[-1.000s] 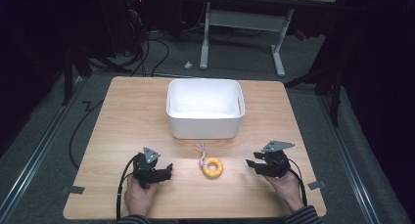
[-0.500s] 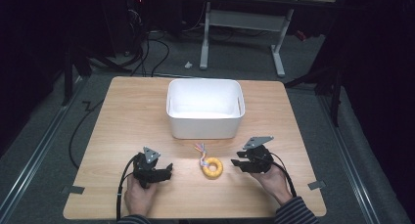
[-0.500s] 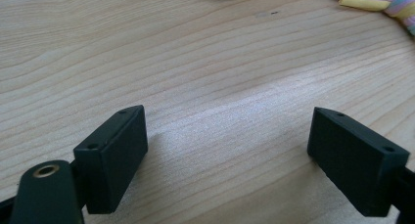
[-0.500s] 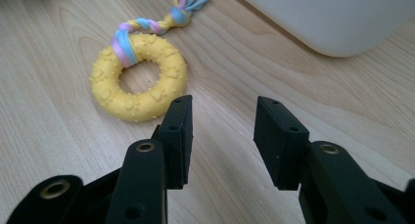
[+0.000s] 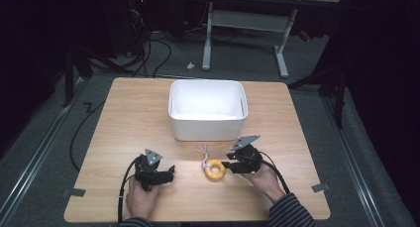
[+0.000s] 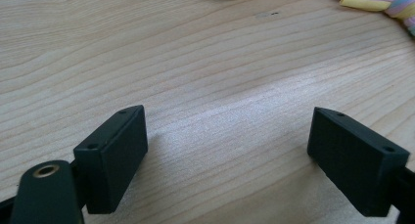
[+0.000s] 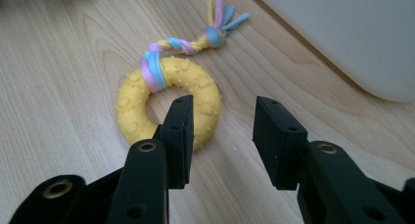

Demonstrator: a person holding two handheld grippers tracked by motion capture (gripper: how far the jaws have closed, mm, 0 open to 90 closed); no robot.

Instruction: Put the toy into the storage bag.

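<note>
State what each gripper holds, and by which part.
Nothing is held. The right gripper has open jaws beside the yellow ring toy; the left gripper is open over bare table.

A white bin (image 5: 207, 113) sits mid-table (image 5: 129, 113), apparently empty; desk legs (image 5: 245, 24) behind.

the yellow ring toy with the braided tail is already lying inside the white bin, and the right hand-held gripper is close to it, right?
Not quite: the yellow ring toy lies on the wooden table, in front of the white bin, as the high view shows. The right hand-held gripper is indeed close beside it.
</note>
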